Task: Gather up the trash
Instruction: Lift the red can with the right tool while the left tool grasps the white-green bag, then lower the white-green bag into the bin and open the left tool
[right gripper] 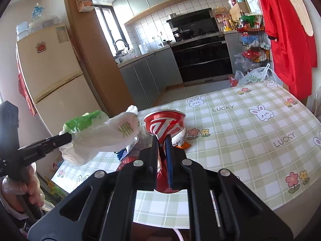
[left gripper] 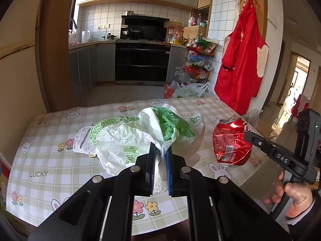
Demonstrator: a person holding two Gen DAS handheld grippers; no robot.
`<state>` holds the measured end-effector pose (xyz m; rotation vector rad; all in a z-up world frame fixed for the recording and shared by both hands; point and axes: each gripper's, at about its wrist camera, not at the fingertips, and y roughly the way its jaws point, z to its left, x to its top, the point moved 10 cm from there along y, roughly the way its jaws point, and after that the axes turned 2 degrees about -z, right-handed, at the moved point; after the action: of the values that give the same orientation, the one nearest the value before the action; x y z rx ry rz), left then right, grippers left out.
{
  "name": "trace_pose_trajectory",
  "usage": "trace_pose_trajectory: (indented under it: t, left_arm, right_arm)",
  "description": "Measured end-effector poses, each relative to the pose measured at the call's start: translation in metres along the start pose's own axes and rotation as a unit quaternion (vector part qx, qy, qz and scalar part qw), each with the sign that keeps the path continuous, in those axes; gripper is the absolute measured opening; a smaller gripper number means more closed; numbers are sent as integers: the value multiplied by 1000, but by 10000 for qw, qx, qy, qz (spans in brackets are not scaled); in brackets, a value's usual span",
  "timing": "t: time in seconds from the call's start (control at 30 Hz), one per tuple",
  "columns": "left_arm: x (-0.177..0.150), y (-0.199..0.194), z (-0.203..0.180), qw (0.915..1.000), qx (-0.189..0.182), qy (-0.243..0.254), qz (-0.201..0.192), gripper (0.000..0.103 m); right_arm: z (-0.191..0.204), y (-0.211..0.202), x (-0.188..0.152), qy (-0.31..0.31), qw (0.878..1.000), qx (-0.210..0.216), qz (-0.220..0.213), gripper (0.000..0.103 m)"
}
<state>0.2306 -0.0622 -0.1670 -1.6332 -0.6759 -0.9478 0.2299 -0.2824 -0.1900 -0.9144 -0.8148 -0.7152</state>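
Note:
My left gripper (left gripper: pixel 162 150) is shut on a fold of a white plastic bag (left gripper: pixel 124 138) with green print and a green bag stuffed inside. In the right wrist view that bag (right gripper: pixel 104 136) hangs clear of the table from the left gripper (right gripper: pixel 67 137). My right gripper (right gripper: pixel 162 140) is shut on a crushed red drink can (right gripper: pixel 164 121), lifted off the cloth. In the left wrist view the can (left gripper: pixel 230 140) hangs to the right of the bag, pinched by the right gripper (left gripper: pixel 247 135). Each gripper is carried by a person's hand (left gripper: pixel 295 198).
The table (right gripper: pixel 240 132) has a checked cloth with rabbits and flowers. Small wrappers (right gripper: pixel 183 145) and foil lie under the can. A white label (left gripper: pixel 83 140) shows by the bag. Behind are an oven (left gripper: pixel 141 60), a wire rack (left gripper: pixel 197 60), a hanging red apron (left gripper: pixel 240 60) and a fridge (right gripper: pixel 52 70).

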Motion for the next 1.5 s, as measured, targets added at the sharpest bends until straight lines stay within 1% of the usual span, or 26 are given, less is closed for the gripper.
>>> trace_pose_trajectory:
  t: [0.07,0.2,0.3,0.37,0.5,0.57,0.63,0.73,0.87,1.03,1.2,1.3,1.4,1.43,1.5]
  left_arm:
    - [0,-17,-4,10000,-6,33,-82,10]
    - [-7,-48,-12,9998,-158,-3,-102,10]
    - [-14,-76,-17,9995,-279,73,-132,10]
    - [-24,-92,-20,9993,-328,156,-73,10]
    - [-54,-116,-19,9986,-501,17,191,10]
    - [-68,-124,-16,9985,-464,-25,274,10]
    - [-78,-131,-13,9983,-478,-84,312,10]
    - [-88,-142,-16,9973,-631,-137,338,10]
    - [-93,-146,-25,9956,-829,-56,426,10]
    - [-111,-145,-32,9914,-1120,-27,674,10]
    - [-127,-135,-32,9881,-1187,-71,979,11]
    - [-132,-128,-35,9860,-1249,-42,1106,11]
    - [-135,-116,-36,9847,-1224,-55,1237,12]
    - [-137,-111,-36,9844,-1204,-76,1282,15]
    - [-138,-103,-36,9835,-1216,-161,1332,26]
  right_arm:
    - [4,-12,1,-32,10000,-4,-54,11]
    - [9,-35,5,-54,9998,-6,-166,11]
    - [14,-52,9,-65,9997,-15,-254,11]
    - [19,-65,12,-77,9994,-12,-326,11]
    - [32,-84,19,-226,9987,-17,-446,11]
    - [38,-90,20,-265,9985,-13,-470,11]
    - [43,-94,21,-265,9986,4,-468,11]
    - [52,-100,22,-318,9983,6,-487,11]
    - [61,-106,25,-422,9977,6,-528,11]
    - [65,-104,27,-500,9974,-5,-509,11]
    - [62,-94,24,-493,9978,-1,-434,11]
    - [58,-88,20,-451,9983,-16,-365,11]
    - [54,-84,16,-396,9987,-34,-310,11]
    - [54,-83,15,-383,9988,-28,-298,11]
    - [54,-82,14,-389,9988,-22,-282,11]
